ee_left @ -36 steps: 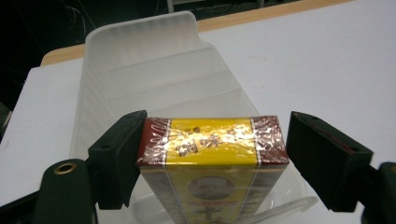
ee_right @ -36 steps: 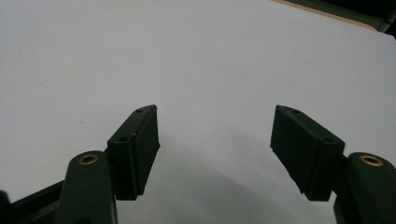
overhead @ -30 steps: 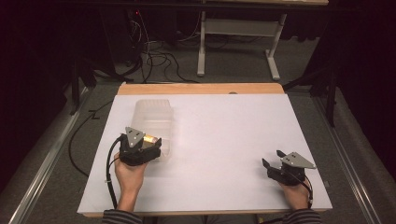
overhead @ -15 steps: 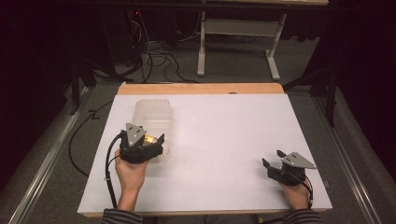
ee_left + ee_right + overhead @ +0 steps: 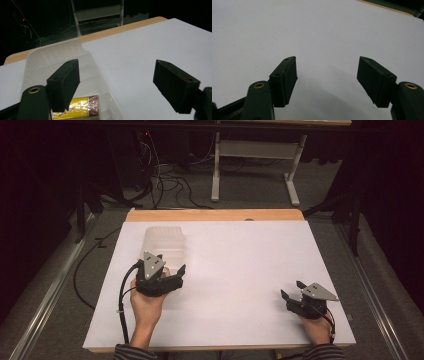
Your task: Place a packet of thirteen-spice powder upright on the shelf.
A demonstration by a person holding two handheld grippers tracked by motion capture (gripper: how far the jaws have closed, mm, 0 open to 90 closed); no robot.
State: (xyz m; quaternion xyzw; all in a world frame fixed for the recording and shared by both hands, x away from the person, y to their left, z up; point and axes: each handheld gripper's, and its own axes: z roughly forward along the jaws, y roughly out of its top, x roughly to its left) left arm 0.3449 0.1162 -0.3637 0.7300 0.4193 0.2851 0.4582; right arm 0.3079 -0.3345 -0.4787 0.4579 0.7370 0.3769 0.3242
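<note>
Overhead, a white tabletop (image 5: 240,270) with a strip of bare wood along its far edge carries a translucent plastic tray (image 5: 164,242), which lies near the far left corner with its long sides running toward the person. Inside the tray, at its near end, lies a small yellow packet (image 5: 76,108) with a reddish foil end, seen through the left gripper view; what it is cannot be told.

The left gripper (image 5: 167,276) sits over the tray's near end, held from behind by the left hand (image 5: 146,306), with a black cable (image 5: 121,295) looping from it toward the near left edge. Its jaws are spread wide, with nothing between them. In the left gripper view one jaw hangs above the tray's inside, just over the packet, while the other stands out over bare white surface beyond the tray's right wall. Whether the inner jaw touches the packet or the tray cannot be told.

Well apart from all this, the right gripper (image 5: 291,292) rests near the near right corner of the tabletop, held by the right hand (image 5: 316,329), a grey three-cornered plate on its top. Its jaws are likewise parted and hold nothing; the right gripper view shows plain white surface between them.

Beyond the tabletop's far edge, a pale metal frame (image 5: 250,165) and loose cables (image 5: 167,182) stand on the dark floor.
</note>
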